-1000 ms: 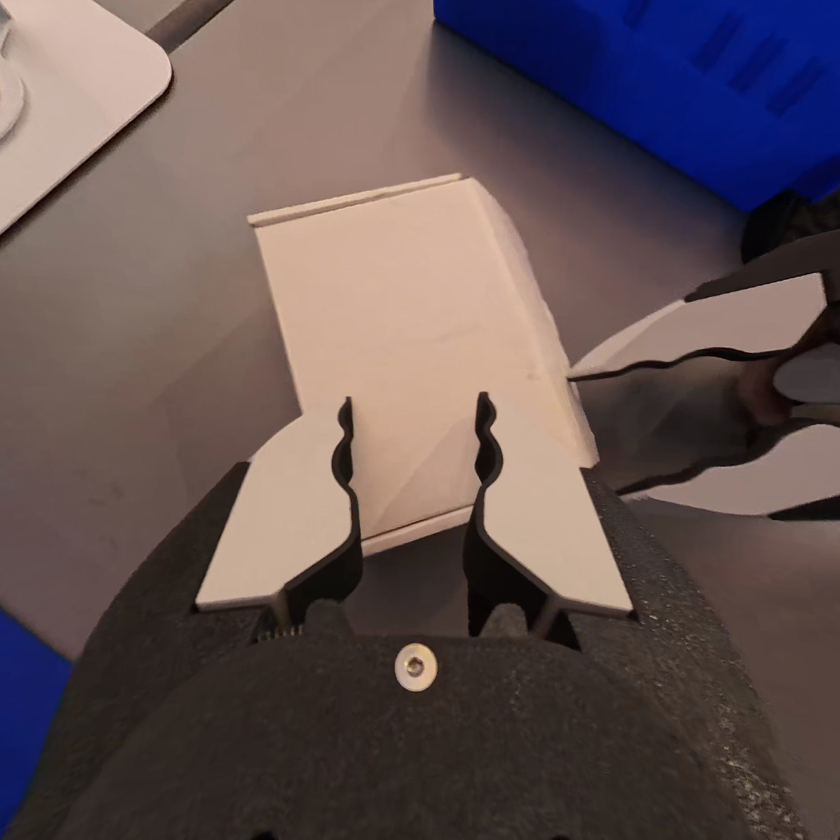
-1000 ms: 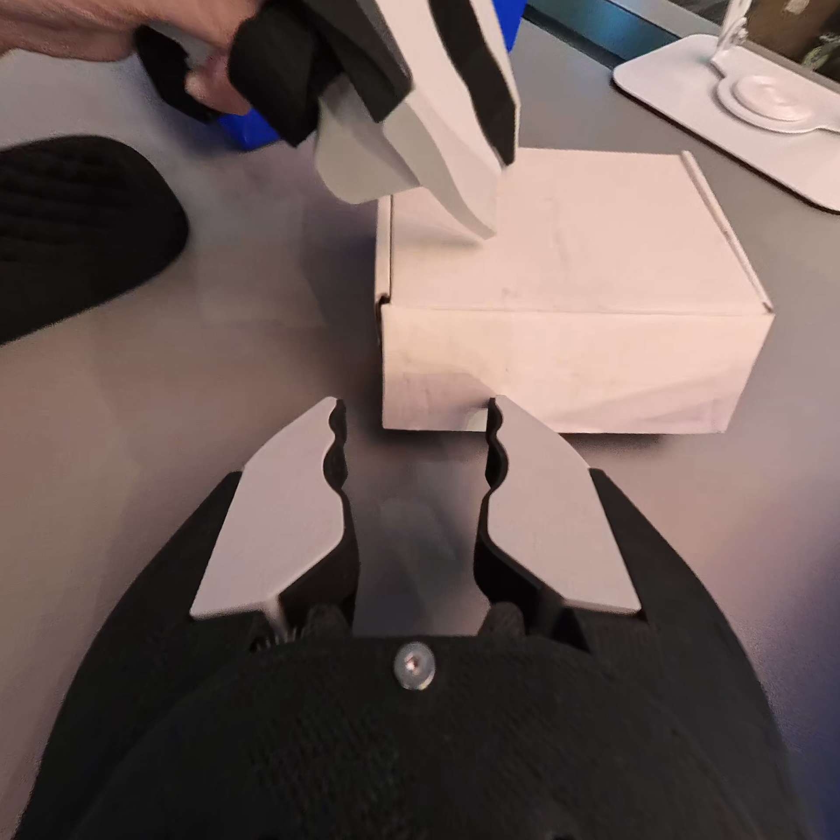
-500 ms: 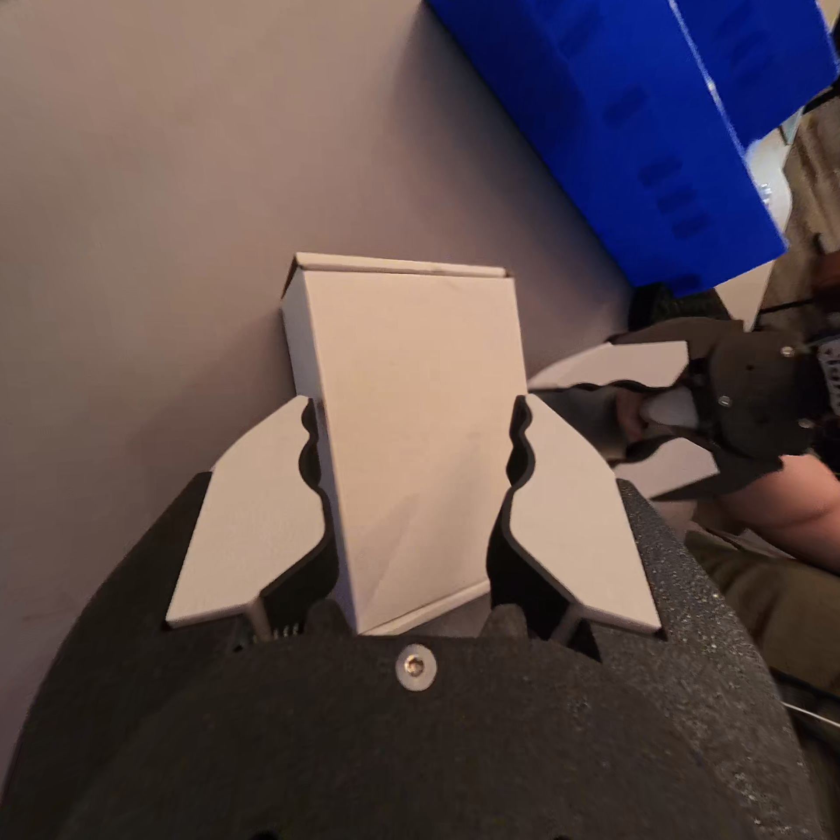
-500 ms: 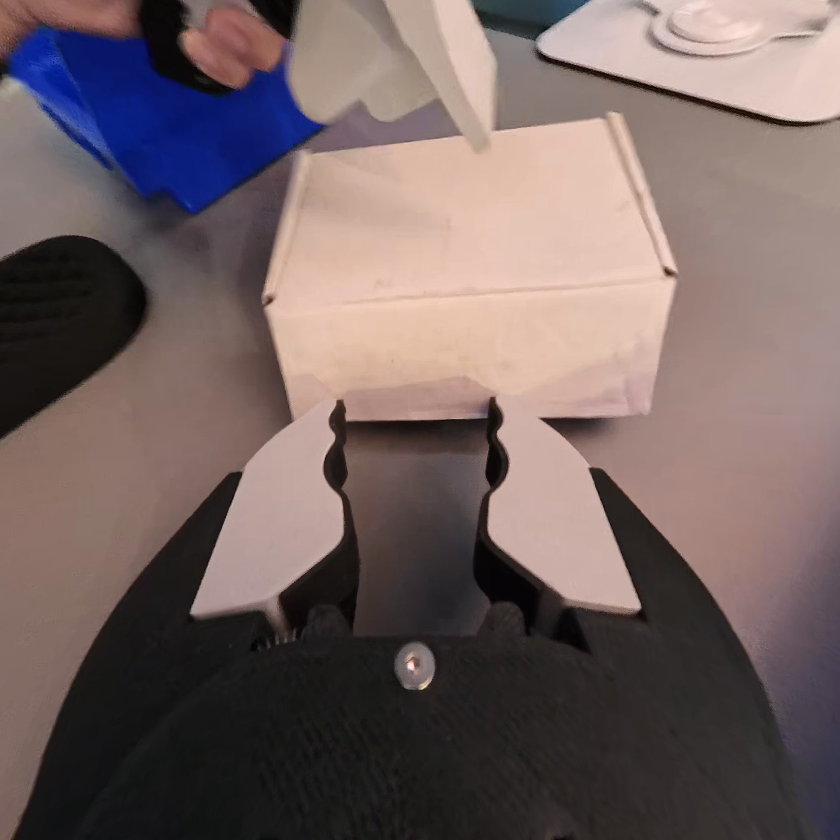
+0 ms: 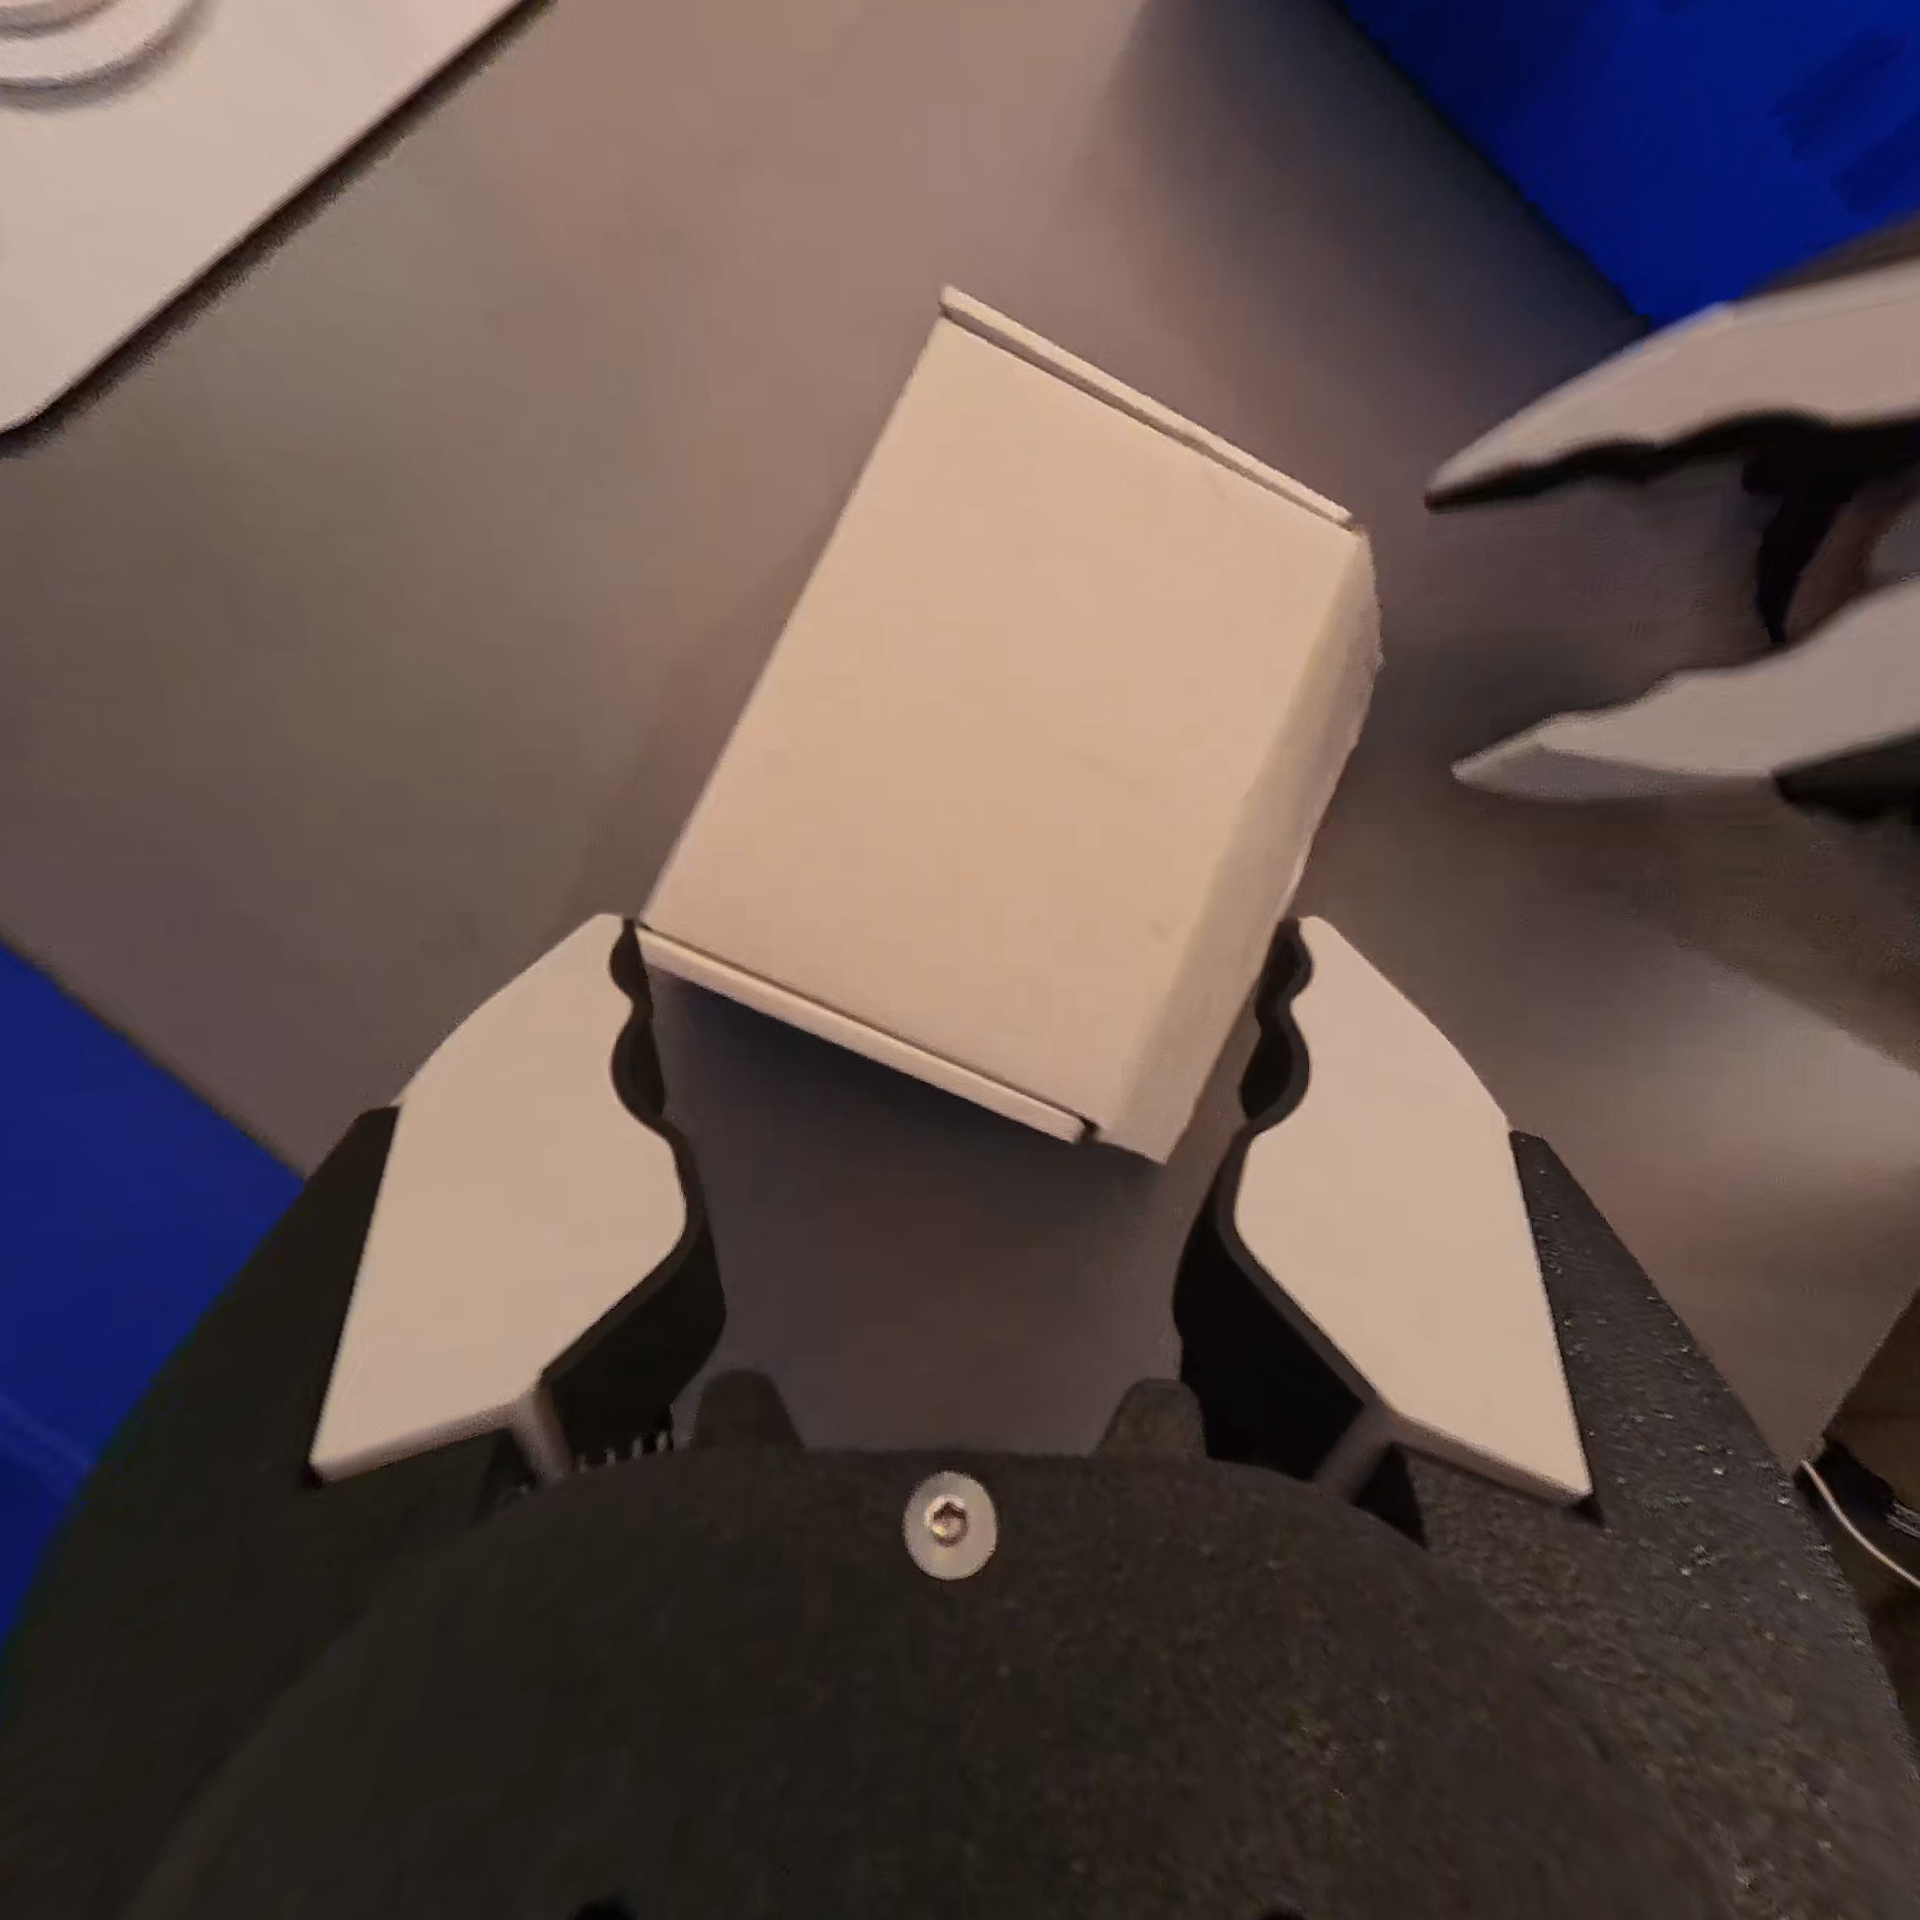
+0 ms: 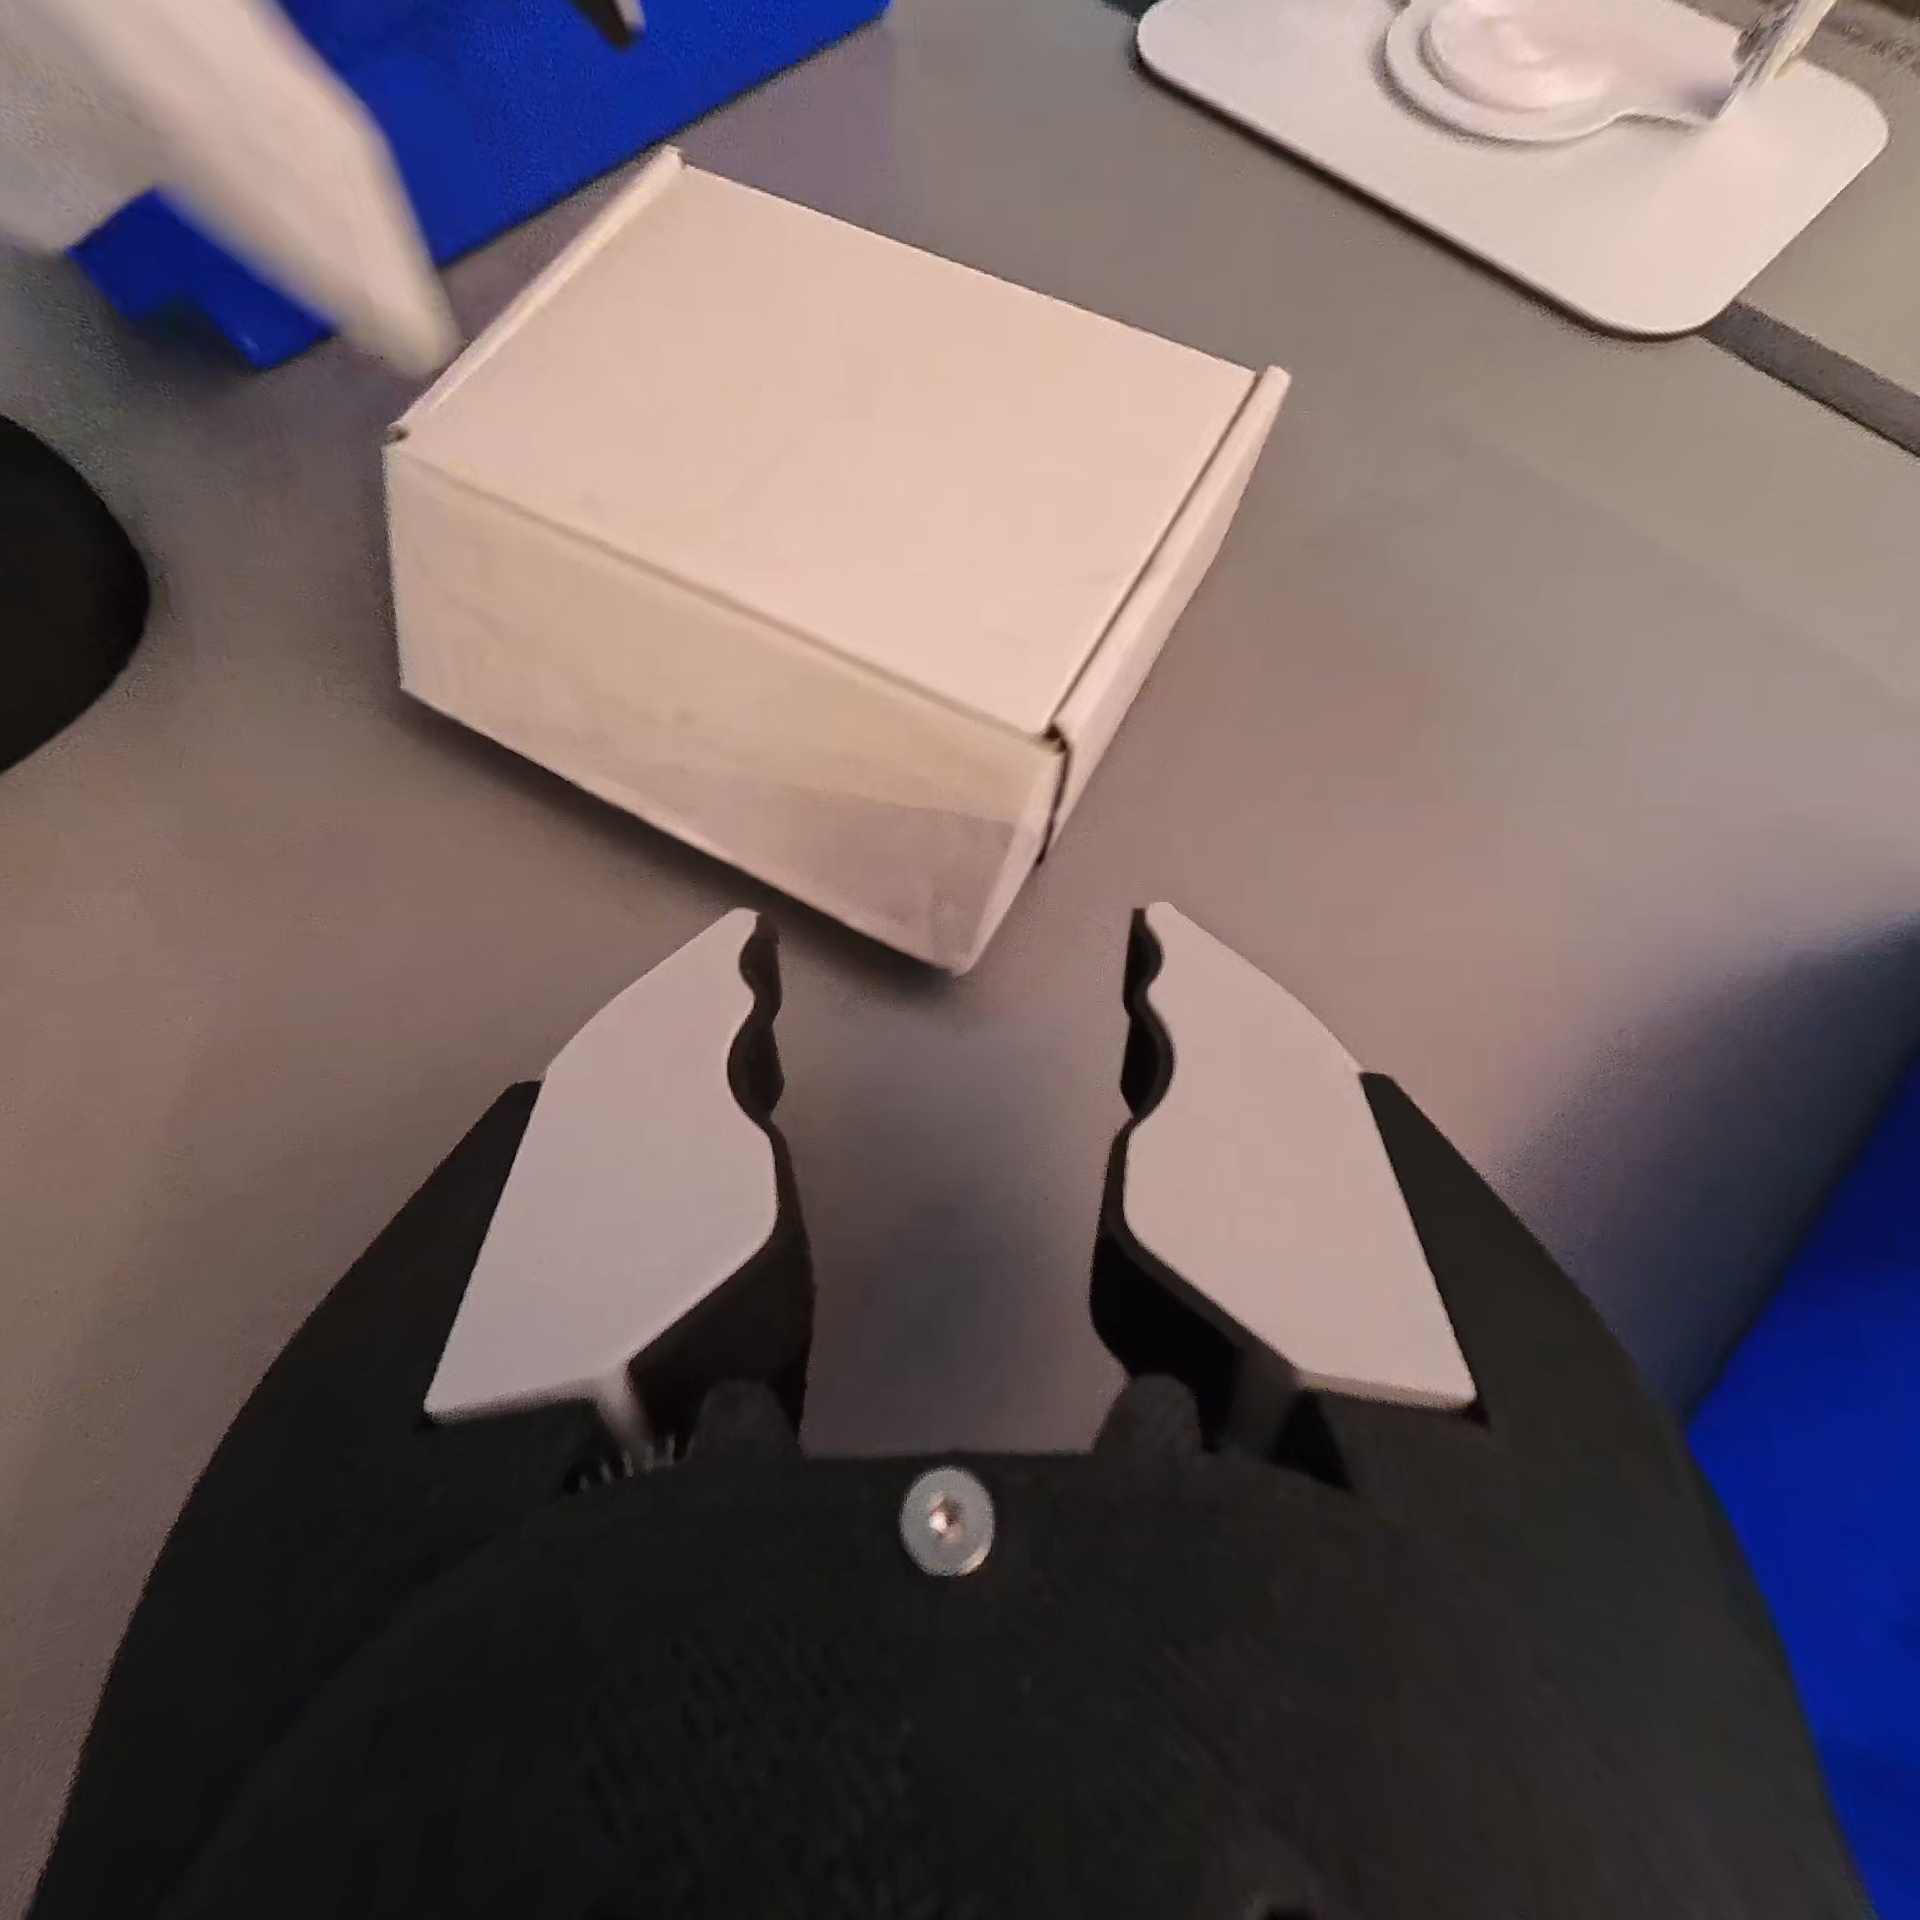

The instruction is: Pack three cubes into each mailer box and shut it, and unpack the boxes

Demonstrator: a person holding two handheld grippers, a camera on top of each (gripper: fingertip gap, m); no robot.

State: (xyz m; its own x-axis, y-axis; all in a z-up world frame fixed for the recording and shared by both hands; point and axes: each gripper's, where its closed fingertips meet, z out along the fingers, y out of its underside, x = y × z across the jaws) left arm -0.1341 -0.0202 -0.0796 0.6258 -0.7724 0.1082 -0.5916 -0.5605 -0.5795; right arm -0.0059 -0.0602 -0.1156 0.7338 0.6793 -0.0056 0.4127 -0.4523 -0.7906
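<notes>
Left wrist view: left gripper (image 5: 951, 940) spread wide, holding nothing; the closed white mailer box (image 5: 997, 727) lies at 12 o'clock from its fingertips, its near edge just inside the gap.
Box position: flat on the grey table (image 5: 364, 623), lid down.
Long axis, left wrist view: runs from 7 o'clock to 1 o'clock, skewed to the finger line.
Right wrist view: right gripper (image 6: 951, 920) open and empty; box (image 6: 831, 540) at 11 o'clock, its nearest corner just short of the fingertips.
Nearer gripper: the left, by judgement; its fingers flank the box's near corners.
Surroundings: blue bin (image 5: 1621, 125) at 1 o'clock, white mat (image 6: 1507, 156) beyond the box.
</notes>
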